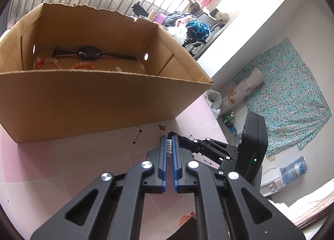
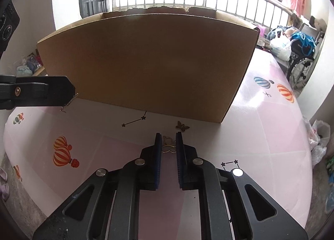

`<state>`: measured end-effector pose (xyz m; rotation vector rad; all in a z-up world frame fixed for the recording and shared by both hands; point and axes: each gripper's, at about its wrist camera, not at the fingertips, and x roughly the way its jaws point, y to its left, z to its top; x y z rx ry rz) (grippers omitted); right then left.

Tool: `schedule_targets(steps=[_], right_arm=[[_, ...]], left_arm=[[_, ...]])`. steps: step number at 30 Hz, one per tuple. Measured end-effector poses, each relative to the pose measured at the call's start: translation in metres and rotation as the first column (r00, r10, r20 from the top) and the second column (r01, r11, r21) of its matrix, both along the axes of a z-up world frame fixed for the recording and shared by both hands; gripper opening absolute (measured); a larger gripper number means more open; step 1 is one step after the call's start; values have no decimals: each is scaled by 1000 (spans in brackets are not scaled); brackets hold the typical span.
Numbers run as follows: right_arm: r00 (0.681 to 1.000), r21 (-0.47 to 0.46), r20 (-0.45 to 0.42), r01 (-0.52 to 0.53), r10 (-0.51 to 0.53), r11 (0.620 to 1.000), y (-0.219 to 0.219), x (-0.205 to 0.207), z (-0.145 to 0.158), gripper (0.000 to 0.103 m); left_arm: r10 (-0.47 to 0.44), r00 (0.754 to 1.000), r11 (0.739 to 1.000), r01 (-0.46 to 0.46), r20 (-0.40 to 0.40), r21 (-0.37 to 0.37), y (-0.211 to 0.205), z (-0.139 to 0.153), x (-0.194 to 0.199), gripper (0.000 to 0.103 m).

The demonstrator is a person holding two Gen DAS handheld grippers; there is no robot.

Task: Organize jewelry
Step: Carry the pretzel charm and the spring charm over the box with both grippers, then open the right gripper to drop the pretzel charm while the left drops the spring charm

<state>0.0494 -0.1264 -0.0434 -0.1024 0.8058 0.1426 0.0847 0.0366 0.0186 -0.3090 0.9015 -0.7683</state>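
Observation:
A small silver toothed piece (image 1: 169, 148) is pinched between the blue pads of my left gripper (image 1: 169, 138), which is shut on it above the pink tabletop. In the right wrist view this left gripper (image 2: 72, 91) comes in from the left, with the silver piece (image 2: 68, 103) dangling from its tip. My right gripper (image 2: 169, 135) is shut on a gold open-work butterfly charm (image 2: 169, 145) that lies on the table. A darker butterfly charm (image 2: 182, 126) rests just beyond it. The cardboard box (image 1: 83, 98) holds a black watch (image 1: 89, 53), bead bracelets (image 1: 85, 65) and a small silver tag (image 1: 117, 68).
The box (image 2: 146, 62) stands close ahead of both grippers, its near wall facing them. The pink table cover (image 2: 261, 125) with its balloon prints drops off at the right. Beyond it are a wheelchair (image 2: 300, 71), plastic bags and a floral mattress (image 1: 288, 98) on the floor.

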Motion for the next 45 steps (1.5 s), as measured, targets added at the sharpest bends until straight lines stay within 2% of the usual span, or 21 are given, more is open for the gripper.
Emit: schedule_targets(steps=[8,13,16,19,22,25,27,29,31,33,36,38,41,44,45], right_arm=[[999,13,46,-12,12,1000,-1,-7,27,11],[997,74,81,-13,7,997,-22,-15,55,11],[991,117,132,-26,11,993,-32,-17,76,11],[970,135,239,-65,31,989,-30,-18,110,11],[949,134,305,-122,76,983,-26,-3,127,11],[942,149,314,-174,120,973,-23,28,137,11],[949,151,275,-201,155,968,-23,54,139,11],[961,142,219,-206,172,968,-21,84,137,11],[971,130,149,-204,185,970,-17,111,132,11],[973,120,58,-227,221,967,-9,130,122,11],[961,67,-42,-270,273,960,9,146,108,11],[944,63,-113,-304,309,951,19,149,100,11],[919,114,-182,-333,349,936,25,150,94,11],[906,153,-224,-332,360,931,26,150,90,11],[900,167,-244,-329,362,930,26,151,88,11]], left_arm=[[-3,1000,1000,3,21,19,-1,4,1,5],[-3,999,1000,3,40,16,0,12,1,5],[-5,998,1000,4,60,8,3,22,4,5],[-15,995,1000,16,97,-2,5,39,13,5],[-30,992,999,32,119,-21,7,58,35,5],[-39,994,999,42,106,-25,8,73,69,5],[-68,994,998,67,91,10,3,80,94,5],[-109,993,991,104,53,84,-6,79,123,5],[-137,990,976,141,-36,168,-17,69,153,5],[-160,980,947,187,-122,260,-29,51,176,5],[-167,950,900,257,-265,352,-44,19,198,5],[-179,919,860,320,-352,398,-52,-2,203,4],[-166,899,800,363,-405,478,-57,-25,201,4],[-173,895,771,383,-412,509,-59,-27,198,6],[-179,893,762,392,-414,516,-60,-27,197,9]])
